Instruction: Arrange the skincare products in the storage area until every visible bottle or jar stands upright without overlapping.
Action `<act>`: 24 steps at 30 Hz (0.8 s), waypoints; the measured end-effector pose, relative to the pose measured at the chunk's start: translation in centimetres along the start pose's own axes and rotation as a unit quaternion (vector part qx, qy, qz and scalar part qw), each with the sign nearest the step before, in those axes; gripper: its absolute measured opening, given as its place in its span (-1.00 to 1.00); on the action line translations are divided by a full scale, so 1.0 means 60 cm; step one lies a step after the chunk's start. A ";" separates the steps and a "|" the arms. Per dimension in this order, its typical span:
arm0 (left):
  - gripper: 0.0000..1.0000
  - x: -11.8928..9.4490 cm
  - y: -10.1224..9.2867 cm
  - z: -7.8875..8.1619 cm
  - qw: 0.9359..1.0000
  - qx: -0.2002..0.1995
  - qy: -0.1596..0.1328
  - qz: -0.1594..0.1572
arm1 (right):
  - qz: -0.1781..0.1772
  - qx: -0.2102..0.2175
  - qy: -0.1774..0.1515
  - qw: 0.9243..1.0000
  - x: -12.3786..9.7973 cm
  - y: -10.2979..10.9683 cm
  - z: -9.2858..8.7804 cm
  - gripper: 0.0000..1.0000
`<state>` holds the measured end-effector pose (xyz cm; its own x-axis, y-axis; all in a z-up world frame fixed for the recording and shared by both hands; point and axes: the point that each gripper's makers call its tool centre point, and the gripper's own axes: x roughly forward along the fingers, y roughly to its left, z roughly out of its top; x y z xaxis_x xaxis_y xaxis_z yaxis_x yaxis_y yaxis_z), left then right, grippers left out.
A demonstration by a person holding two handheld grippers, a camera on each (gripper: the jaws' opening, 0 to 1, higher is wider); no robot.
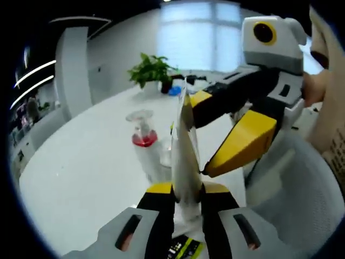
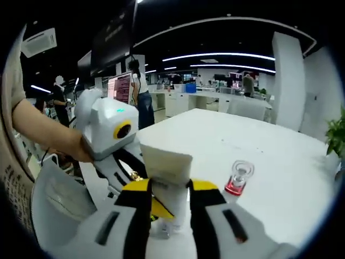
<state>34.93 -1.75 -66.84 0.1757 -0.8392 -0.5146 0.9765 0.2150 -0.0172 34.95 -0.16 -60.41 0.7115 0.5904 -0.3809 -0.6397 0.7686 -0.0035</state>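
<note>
- A white squeeze tube (image 1: 185, 162) is held upright above the white table (image 1: 81, 162), its long axis running vertically and its flat crimped end pointing up.
- The left gripper (image 1: 186, 197) is clamped on the tube's lower part, yellow-tipped jaws pressed to both sides.
- The right gripper (image 2: 168, 208) is seen closed around the same tube (image 2: 164, 172), its jaws flanking the tube's body.
- A clear pump bottle with a red collar (image 1: 144, 141) stands upright on the table just beyond the tube.
- A potted green plant (image 1: 153, 70) is set well behind the tube, at the table's far edge.
</note>
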 end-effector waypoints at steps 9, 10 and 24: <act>-0.73 0.033 0.011 -0.010 1.000 0.013 0.011 -0.022 | -0.022 0.013 0.019 1.000 0.015 -0.031 -0.026 -0.49; -0.73 0.036 0.013 -0.013 0.999 0.016 0.014 -0.025 | -0.023 0.013 0.021 0.999 0.018 -0.034 -0.030 -0.49; -0.73 0.055 0.021 -0.023 0.998 0.025 0.019 -0.049 | -0.031 0.014 0.028 0.999 0.027 -0.038 -0.042 -0.33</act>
<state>36.59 -3.56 -69.77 0.0743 -0.8358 -0.5440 0.9940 0.1060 -0.0272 36.84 -1.60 -63.36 0.7319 0.5269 -0.4321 -0.5855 0.8107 -0.0030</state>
